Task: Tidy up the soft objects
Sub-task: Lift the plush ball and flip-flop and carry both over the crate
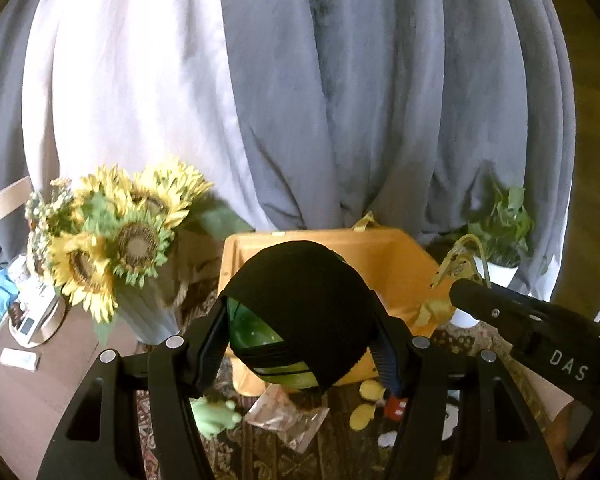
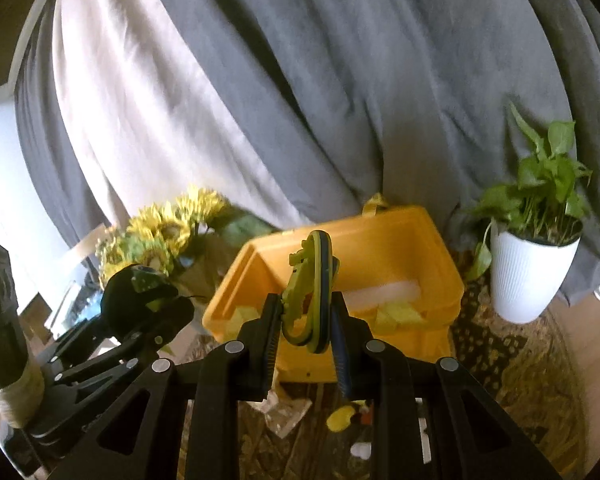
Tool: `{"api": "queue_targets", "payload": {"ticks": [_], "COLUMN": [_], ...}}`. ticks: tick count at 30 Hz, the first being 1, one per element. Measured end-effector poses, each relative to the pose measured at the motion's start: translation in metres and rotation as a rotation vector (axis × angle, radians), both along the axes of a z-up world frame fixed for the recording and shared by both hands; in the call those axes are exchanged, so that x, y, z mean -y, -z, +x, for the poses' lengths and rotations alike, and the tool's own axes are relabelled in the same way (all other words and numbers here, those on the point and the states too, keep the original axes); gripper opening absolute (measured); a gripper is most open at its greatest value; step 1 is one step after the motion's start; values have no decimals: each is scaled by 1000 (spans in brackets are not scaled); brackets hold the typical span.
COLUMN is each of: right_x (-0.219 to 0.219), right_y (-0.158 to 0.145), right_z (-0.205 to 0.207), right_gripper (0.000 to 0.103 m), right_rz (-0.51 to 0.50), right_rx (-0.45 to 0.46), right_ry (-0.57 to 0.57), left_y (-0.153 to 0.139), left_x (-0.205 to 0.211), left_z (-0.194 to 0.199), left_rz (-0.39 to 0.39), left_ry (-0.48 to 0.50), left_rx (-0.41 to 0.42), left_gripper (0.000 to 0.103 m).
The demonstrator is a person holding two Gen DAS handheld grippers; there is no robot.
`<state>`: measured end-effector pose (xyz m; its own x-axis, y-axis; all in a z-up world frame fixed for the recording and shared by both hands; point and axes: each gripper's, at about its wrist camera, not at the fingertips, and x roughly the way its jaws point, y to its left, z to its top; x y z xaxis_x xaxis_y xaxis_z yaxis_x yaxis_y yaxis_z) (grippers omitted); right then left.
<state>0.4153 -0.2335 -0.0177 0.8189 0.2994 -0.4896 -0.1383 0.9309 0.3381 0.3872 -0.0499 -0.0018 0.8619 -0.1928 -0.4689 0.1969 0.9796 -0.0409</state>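
Observation:
My left gripper (image 1: 300, 346) is shut on a round soft thing (image 1: 300, 300), black on top with shiny green showing below. It hangs in front of the yellow bin (image 1: 388, 244). My right gripper (image 2: 306, 320) is shut on a yellow-green clip (image 2: 308, 284) with a dark band, held upright before the yellow bin (image 2: 412, 232). Yellow pieces and a white block lie inside the bin. In the right wrist view the left gripper (image 2: 148, 312) shows at the left with the black thing (image 2: 136, 300) in it. The right gripper's tip (image 1: 458, 292) and clip (image 1: 454, 264) appear at the right of the left wrist view.
On the patterned rug below lie a pale green toy (image 1: 214, 416), a clear plastic bag (image 1: 288, 416) and yellow and red toy parts (image 1: 372, 394). Sunflowers in a vase (image 1: 116, 240) stand left of the bin, a white potted plant (image 2: 534, 272) right. Grey curtains hang behind.

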Motion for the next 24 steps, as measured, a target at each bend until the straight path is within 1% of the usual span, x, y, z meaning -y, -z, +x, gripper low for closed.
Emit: {"api": "queue_targets", "payload": {"ticks": [4,9,14,19,24], "right_x": [3,9,16,23,27], "right_y": [-8,-12,-12,-10,-5], "right_z": [8,29,48,70,92], "right_gripper": [25,25,25,25,25], "right_rz": [1,8,25,33,29], "right_rx": [12,-6,-21,-57,-88], "right_ry": [6,4,4,4,-6], "left_y": [-10,-22,-27,-31,-27], "left_x": [7,14,21,30,40], "left_z": [8,26,45,67,94], "left_rz": [-1,2,18,43,57], "left_ry": [15,19,34,48,80], "left_rx": [19,30,29,18,-28], "left_gripper": [63,63,63,63,63]}}
